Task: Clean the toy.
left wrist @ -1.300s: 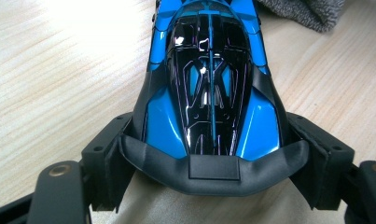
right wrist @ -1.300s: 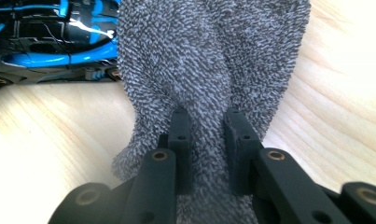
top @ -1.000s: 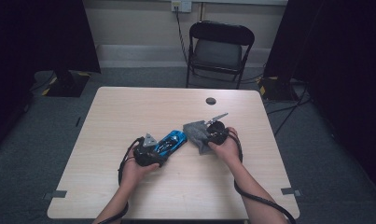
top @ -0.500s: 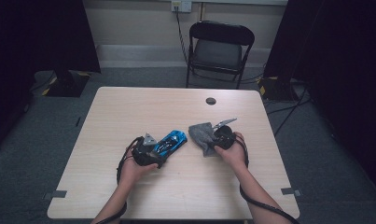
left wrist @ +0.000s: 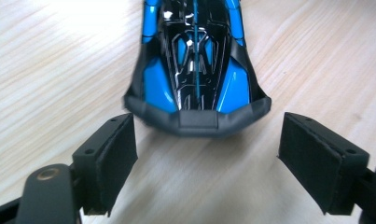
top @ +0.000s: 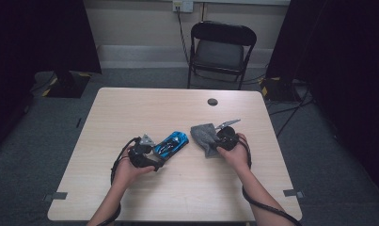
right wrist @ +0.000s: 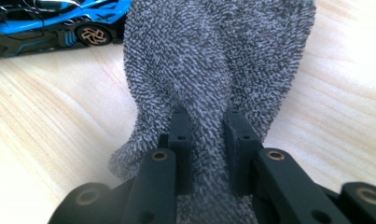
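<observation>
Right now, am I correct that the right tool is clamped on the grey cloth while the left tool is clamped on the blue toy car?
Not quite. The right tool is clamped on the grey cloth, but the left tool is open: in the left gripper view its pads stand apart from the blue toy car, having just opened.

Two hands at the worktop (top: 177, 108)

Left gripper (top: 152, 151) sits behind a blue toy car (top: 172, 143); right gripper (top: 215, 142) pinches a grey cloth (top: 203, 135).

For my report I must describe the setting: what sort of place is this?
Probably a small recording room or lab, not a home: a bare wooden table on grey carpet, black curtains at both sides, one folding chair, and cables to a wall outlet.
</observation>
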`<control>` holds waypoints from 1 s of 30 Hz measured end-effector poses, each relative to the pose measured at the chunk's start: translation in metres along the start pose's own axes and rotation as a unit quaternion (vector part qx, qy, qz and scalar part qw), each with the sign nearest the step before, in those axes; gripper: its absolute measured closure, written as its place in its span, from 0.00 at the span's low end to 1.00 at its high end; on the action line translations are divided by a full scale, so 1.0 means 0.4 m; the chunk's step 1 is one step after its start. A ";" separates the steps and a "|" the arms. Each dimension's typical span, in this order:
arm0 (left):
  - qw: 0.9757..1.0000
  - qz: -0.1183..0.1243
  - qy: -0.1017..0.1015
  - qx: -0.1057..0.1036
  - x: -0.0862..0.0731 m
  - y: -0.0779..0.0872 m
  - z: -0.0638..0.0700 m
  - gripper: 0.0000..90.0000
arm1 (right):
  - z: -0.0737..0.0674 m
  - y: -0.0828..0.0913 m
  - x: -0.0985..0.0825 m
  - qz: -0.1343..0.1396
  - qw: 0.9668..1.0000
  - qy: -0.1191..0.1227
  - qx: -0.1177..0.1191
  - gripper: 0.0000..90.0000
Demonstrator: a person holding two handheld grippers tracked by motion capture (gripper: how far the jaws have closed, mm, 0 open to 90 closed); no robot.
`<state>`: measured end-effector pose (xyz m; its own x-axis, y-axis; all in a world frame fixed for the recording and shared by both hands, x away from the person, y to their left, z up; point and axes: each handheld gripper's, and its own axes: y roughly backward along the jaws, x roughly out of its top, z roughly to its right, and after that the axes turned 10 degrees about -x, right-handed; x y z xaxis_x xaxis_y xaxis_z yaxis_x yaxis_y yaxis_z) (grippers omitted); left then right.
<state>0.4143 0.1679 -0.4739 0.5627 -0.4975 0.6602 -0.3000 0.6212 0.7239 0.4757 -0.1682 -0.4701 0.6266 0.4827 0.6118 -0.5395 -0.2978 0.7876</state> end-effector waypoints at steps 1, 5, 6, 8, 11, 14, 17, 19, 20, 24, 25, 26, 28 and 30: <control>1.000 0.002 0.001 0.003 0.002 0.011 -0.002 0.21 | 0.002 0.001 -0.001 0.001 1.000 -0.002 0.001 0.83; 1.000 0.018 0.014 -0.003 0.009 0.060 -0.014 0.21 | 0.011 0.007 -0.010 0.003 1.000 -0.007 -0.001 0.83; 1.000 0.023 0.018 -0.012 0.012 0.074 -0.016 0.21 | 0.013 0.011 -0.011 0.006 1.000 -0.008 0.000 0.83; 0.999 0.035 0.006 -0.014 0.024 0.097 -0.012 0.25 | 0.016 0.017 -0.014 0.013 1.000 -0.011 0.003 0.83; 0.999 0.049 -0.017 -0.006 0.056 0.100 0.004 0.25 | 0.018 0.024 -0.013 0.018 1.000 -0.007 0.002 0.83; 0.998 0.054 -0.032 -0.004 0.095 0.068 0.016 0.31 | 0.016 0.025 -0.011 0.016 1.000 -0.010 0.002 0.83; 0.998 0.047 -0.049 -0.010 0.126 0.025 0.016 0.43 | 0.009 0.023 -0.010 0.017 1.000 -0.008 0.006 0.83; 0.998 0.045 -0.051 -0.012 0.144 -0.008 0.007 0.47 | 0.006 0.025 -0.010 0.018 1.000 -0.004 0.007 0.83; 0.998 0.045 -0.049 -0.011 0.149 -0.020 0.003 0.47 | 0.005 0.026 -0.010 0.019 1.000 -0.003 0.007 0.83; 0.998 0.042 -0.054 -0.006 0.163 -0.049 -0.007 0.50 | 0.009 0.031 -0.010 0.023 1.000 -0.006 0.005 0.83; 0.998 0.047 -0.047 -0.011 0.166 -0.055 -0.007 0.51 | 0.011 0.031 -0.010 0.022 1.000 -0.007 0.006 0.83; 0.998 0.042 -0.049 -0.008 0.168 -0.057 -0.008 0.51 | 0.012 0.031 -0.009 0.022 1.000 -0.007 0.006 0.83; 0.998 0.032 -0.047 -0.007 0.168 -0.067 -0.014 0.52 | 0.012 0.029 -0.010 0.020 1.000 -0.010 0.007 0.83; 0.999 0.025 -0.045 -0.009 0.163 -0.078 -0.019 0.53 | 0.008 0.027 -0.010 0.018 1.000 -0.011 0.002 0.83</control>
<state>0.4663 0.1207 -0.4549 0.4755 -0.5169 0.7118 -0.3118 0.6576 0.6858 0.4691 -0.1761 -0.4639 0.6183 0.4541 0.6415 -0.5602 -0.3178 0.7649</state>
